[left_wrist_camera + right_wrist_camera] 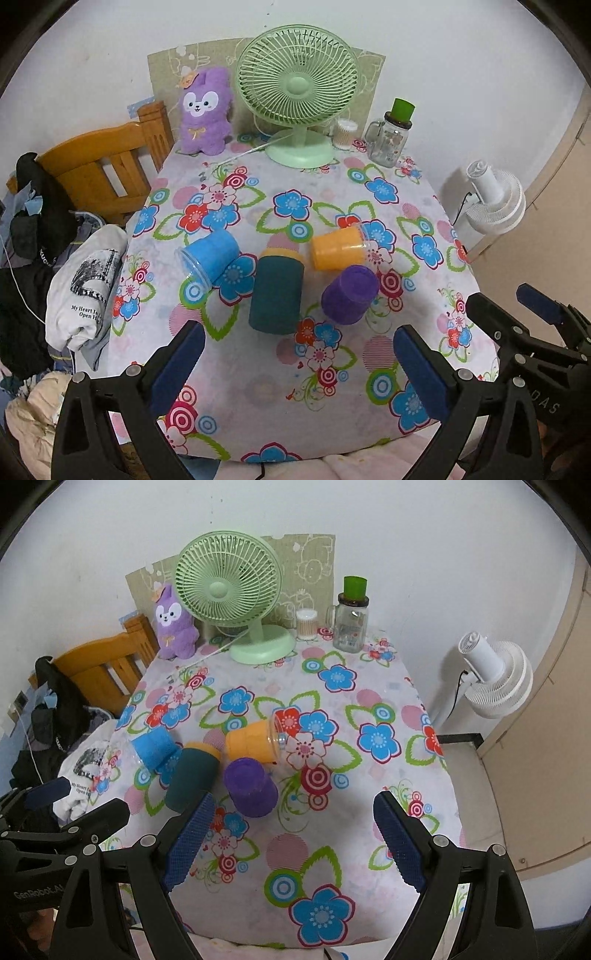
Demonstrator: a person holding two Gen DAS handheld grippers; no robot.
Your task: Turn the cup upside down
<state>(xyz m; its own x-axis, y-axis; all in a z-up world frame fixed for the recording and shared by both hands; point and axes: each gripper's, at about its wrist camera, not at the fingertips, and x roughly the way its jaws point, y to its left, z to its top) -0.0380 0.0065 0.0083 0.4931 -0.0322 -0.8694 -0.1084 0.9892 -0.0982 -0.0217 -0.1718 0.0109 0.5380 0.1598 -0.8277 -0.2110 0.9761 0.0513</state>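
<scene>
Several cups sit mid-table on a floral tablecloth [280, 398]. A blue cup [210, 256] [153, 747] lies on its side at left. An orange cup [338, 247] [253, 742] lies on its side, mouth to the right. A dark teal cup [275, 295] [190, 779] lies with its bottom toward me. A purple cup [349, 295] [251, 786] stands upside down. My left gripper [299, 350] is open and empty, just short of the teal and purple cups. My right gripper [293, 819] is open and empty, to the right of the purple cup.
A green desk fan [297, 96], a purple plush toy [205, 110], a cotton-swab jar [345, 134] and a glass mug jar with green lid [389, 142] stand along the far edge. A wooden chair with clothes [99, 173] is left; a white fan [495, 679] is right.
</scene>
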